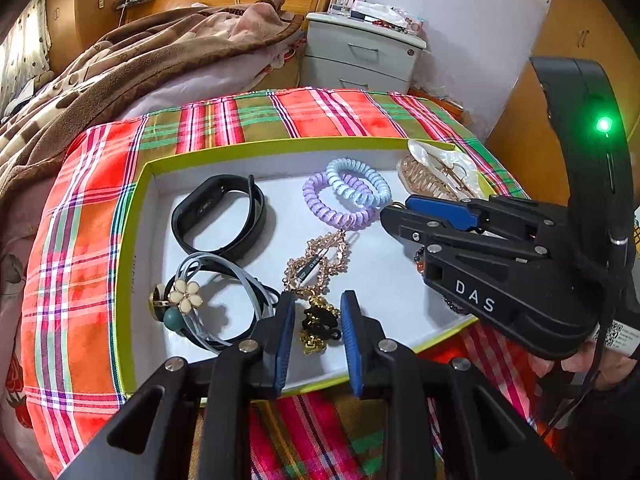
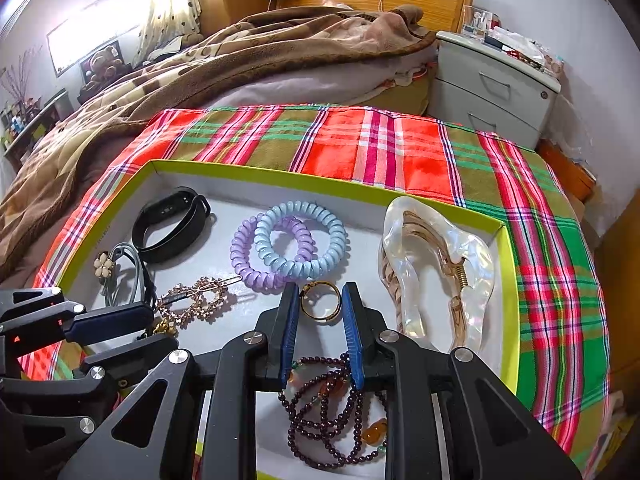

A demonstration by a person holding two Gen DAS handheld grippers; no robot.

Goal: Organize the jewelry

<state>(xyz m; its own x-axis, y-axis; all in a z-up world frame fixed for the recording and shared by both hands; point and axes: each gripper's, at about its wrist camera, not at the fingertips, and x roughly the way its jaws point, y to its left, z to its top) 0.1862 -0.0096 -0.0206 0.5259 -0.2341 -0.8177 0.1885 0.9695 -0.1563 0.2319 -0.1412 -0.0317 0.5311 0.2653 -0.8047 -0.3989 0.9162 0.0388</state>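
A white box with a lime-green rim (image 1: 136,216) (image 2: 510,280) holds the jewelry. My left gripper (image 1: 318,300) is open, its fingers either side of a black and gold hair tie (image 1: 318,326). Beyond it lie a gold rhinestone clip (image 1: 316,264), a black band (image 1: 220,216), purple and blue coil ties (image 1: 344,196) and a flower hair tie (image 1: 184,296). My right gripper (image 2: 320,292) is open around a gold ring (image 2: 320,306), with nothing gripped. A dark bead bracelet (image 2: 332,408) lies under it. A pearly claw clip (image 2: 436,268) lies to its right.
The box rests on a red and green plaid cloth (image 2: 380,144) on a bed. A brown blanket (image 2: 200,64) lies behind. A grey nightstand (image 2: 496,88) with clutter on top stands at the back right, next to the wooden headboard.
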